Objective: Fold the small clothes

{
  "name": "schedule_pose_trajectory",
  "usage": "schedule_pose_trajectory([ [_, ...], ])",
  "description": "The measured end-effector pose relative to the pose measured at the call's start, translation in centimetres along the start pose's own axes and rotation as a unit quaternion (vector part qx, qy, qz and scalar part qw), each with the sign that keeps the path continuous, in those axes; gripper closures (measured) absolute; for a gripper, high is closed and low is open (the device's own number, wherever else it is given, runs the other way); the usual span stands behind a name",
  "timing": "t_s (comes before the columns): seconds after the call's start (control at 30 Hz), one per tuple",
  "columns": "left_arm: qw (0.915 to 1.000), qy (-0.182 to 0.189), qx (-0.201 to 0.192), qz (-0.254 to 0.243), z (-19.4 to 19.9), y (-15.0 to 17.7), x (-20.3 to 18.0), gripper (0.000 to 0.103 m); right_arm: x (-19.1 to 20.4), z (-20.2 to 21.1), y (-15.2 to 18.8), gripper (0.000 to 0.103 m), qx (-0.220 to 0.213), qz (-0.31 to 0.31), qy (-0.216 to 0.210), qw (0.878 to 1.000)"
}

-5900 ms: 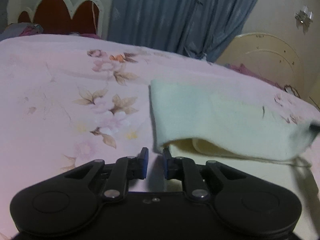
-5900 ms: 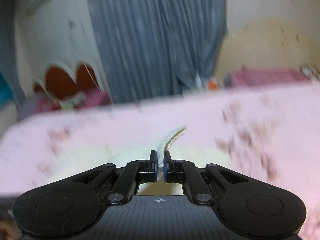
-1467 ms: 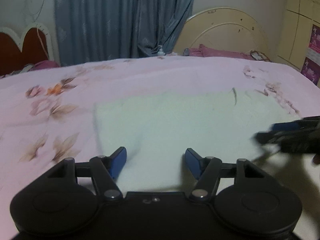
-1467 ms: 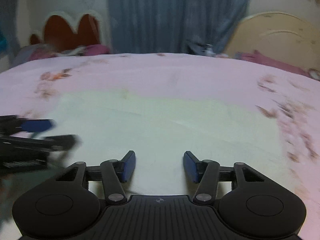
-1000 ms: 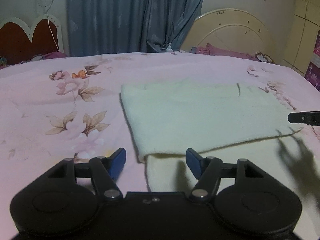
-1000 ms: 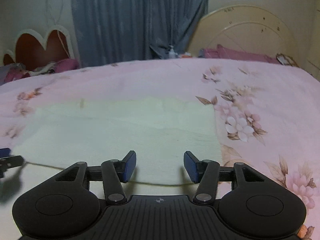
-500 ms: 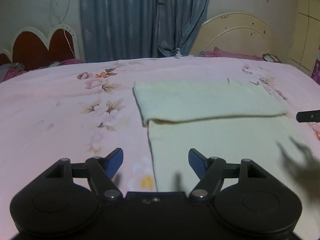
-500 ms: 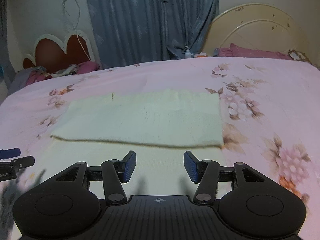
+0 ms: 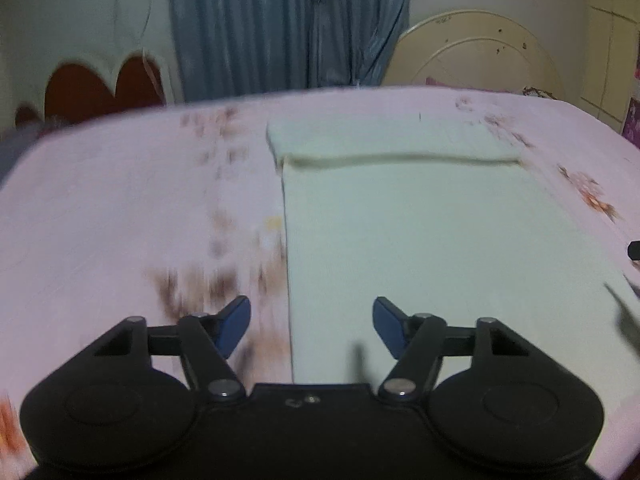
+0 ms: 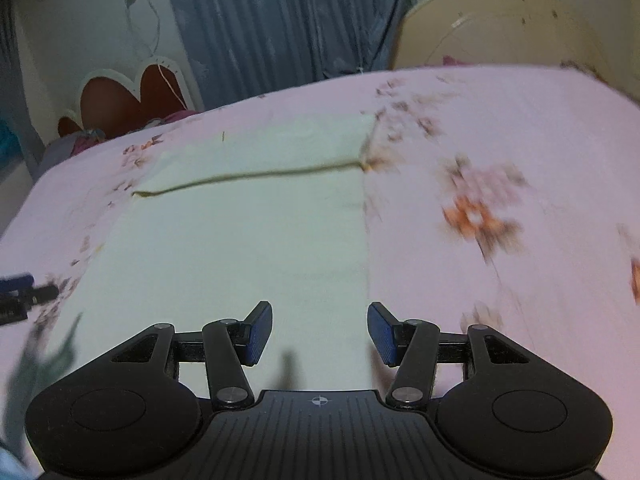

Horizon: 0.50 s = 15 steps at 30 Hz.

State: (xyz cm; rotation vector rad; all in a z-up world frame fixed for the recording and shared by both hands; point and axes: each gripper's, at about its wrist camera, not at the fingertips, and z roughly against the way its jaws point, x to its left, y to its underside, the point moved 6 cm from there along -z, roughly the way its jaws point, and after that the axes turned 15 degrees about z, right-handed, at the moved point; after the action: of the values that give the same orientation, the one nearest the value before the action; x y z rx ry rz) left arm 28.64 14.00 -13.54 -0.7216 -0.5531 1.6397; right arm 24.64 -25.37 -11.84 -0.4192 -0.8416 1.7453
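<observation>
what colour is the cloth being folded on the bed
Pale cream, almost off-white, plain with no pattern. The cloth shows best in the left wrist view.

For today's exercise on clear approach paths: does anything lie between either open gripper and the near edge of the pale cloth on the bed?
Nothing visible does. The left gripper and right gripper each hang open over a side edge of the pale cloth, with only bedsheet beside it.

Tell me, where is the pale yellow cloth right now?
The pale yellow cloth lies flat on the pink flowery bedspread, its far end folded over, ahead of both open grippers, well short of the blue curtain.
</observation>
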Motion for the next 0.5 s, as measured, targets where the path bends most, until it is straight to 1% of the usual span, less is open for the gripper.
schedule_pose_trajectory([
  [0.03,0.9998,0.009,0.011,0.017,0.4,0.9,0.7,0.050,-0.4,0.4,0.7,0.050,0.003,-0.013,-0.005,1.000],
  [0.07,0.9988,0.017,0.023,0.040,0.8,1.9,1.5,0.053,-0.7,0.8,1.5,0.050,0.004,-0.028,-0.012,1.000],
  [0.13,0.9955,0.035,0.042,0.078,1.5,3.5,3.0,0.054,-1.3,1.5,2.9,0.050,0.007,-0.054,-0.026,0.998],
  [0.2,0.9897,0.058,0.060,0.116,1.9,4.9,4.1,0.057,-1.6,2.0,4.3,0.050,0.014,-0.074,-0.043,0.996],
  [0.3,0.9737,0.117,0.085,0.176,2.5,6.6,5.3,0.058,-1.9,2.6,6.4,0.050,0.025,-0.102,-0.065,0.992],
  [0.33,0.9665,0.139,0.093,0.195,2.7,6.9,5.5,0.059,-1.9,2.7,7.0,0.050,0.027,-0.113,-0.077,0.990],
  [0.4,0.9513,0.176,0.106,0.230,2.7,7.4,6.0,0.059,-1.4,3.3,8.2,0.050,0.029,-0.137,-0.114,0.984],
  [0.43,0.9441,0.191,0.112,0.244,2.4,7.6,6.2,0.059,-1.1,3.5,8.7,0.050,0.030,-0.142,-0.132,0.981],
  [0.47,0.9388,0.199,0.113,0.257,2.2,7.9,5.9,0.059,-0.7,3.7,9.0,0.051,0.030,-0.144,-0.146,0.978],
  [0.5,0.9315,0.212,0.117,0.271,1.8,8.0,6.0,0.059,-0.4,3.7,9.3,0.061,0.033,-0.147,-0.160,0.976],
])
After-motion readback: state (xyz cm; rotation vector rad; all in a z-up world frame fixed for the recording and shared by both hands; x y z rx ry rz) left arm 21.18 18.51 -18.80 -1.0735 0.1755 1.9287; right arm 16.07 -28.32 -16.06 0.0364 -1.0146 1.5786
